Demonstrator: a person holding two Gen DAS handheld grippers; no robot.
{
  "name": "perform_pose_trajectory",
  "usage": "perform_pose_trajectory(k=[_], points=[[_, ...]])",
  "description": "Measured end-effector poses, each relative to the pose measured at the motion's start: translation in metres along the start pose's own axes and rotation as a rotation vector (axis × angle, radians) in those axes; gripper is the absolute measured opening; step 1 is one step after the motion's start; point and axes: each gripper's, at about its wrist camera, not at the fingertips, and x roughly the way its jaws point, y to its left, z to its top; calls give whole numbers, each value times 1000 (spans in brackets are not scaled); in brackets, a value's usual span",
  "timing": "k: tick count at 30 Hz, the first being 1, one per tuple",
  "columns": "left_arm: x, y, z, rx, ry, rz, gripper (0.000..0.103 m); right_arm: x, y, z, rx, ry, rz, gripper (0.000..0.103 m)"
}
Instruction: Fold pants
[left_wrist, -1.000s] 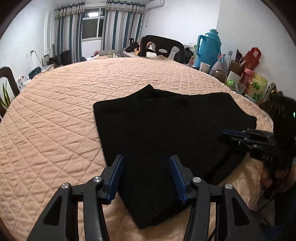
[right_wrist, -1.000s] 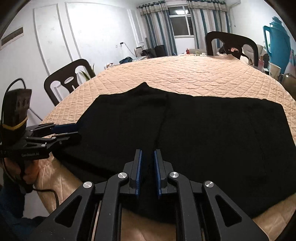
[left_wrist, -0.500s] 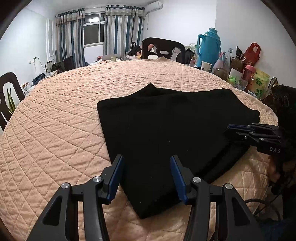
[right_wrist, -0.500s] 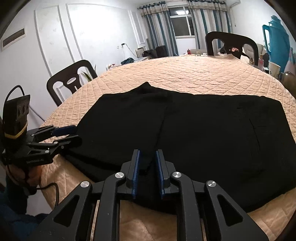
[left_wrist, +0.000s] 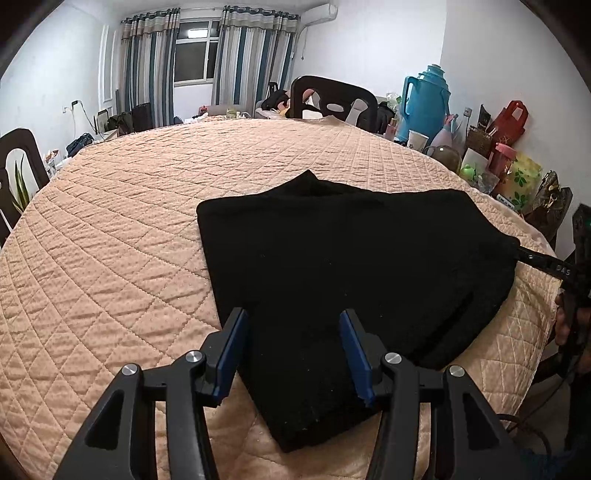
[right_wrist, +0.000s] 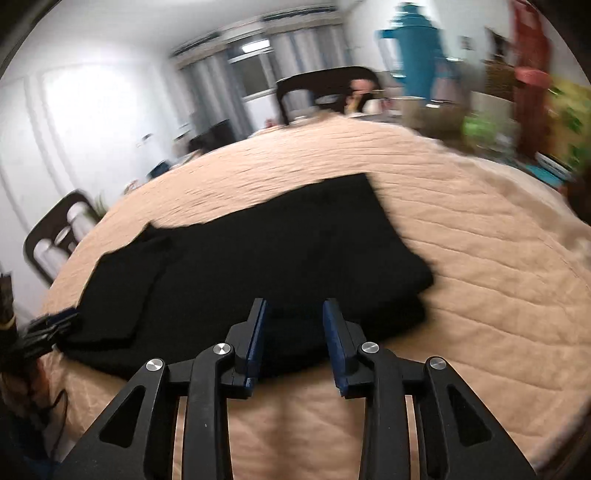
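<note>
Round table under a quilted peach cover, stretching ahead of both tools and out to either side. Black pants, folded into a flat stack, spread across the near part of the cover directly in front of the left gripper; near corner of the stack below and between its blue pads, apart from both. Left gripper halfway open, empty, hovering over that corner. Right gripper at the near edge of the same stack, toward the folded end lying ahead and to its right; jaws just now opening, parted with fabric visible beneath the gap but not pinched, nothing held. Right wrist view smeared with blur. Past the table's far right side, a blue thermos among cluttered bags and cups; dark chair behind the far edge.
</note>
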Motion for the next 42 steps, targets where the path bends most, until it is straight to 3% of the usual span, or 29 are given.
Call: perform_pose_trajectory(k=[3, 6, 8, 14, 26, 32, 33, 34, 35, 39, 42], points=[[-1, 0, -1, -3, -9, -1, 54, -16, -19, -4, 106, -16, 52, 32], [-2, 2, -2, -15, -16, -11, 54, -23, -23, -7, 126, -5, -33, 37], [-2, 4, -2, -24, -18, -19, 54, -26, -33, -10, 184, 19, -5, 46], [-3, 5, -3, -31, -22, -27, 54, -17, -46, -11, 324, 26, 80, 49], [-5, 5, -2, -38, -25, -35, 54, -16, -52, -5, 459, -92, 112, 52], [-5, 5, -2, -37, -25, -34, 54, 3, -49, 9, 432, -60, 33, 52], [-5, 5, -2, -37, -25, -34, 54, 4, -47, 10, 426, -59, 28, 52], [-5, 5, -2, -34, -24, -32, 54, 4, -46, 11, 415, -62, 22, 44], [-5, 5, -2, -33, -22, -30, 54, 5, -43, 13, 399, -60, 17, 27], [-3, 4, 1, -31, -14, -28, 55, -1, -32, 24, 342, -80, 32, 24], [-6, 6, 2, -50, -23, -29, 55, -16, -9, 42, 272, -127, 97, 21]])
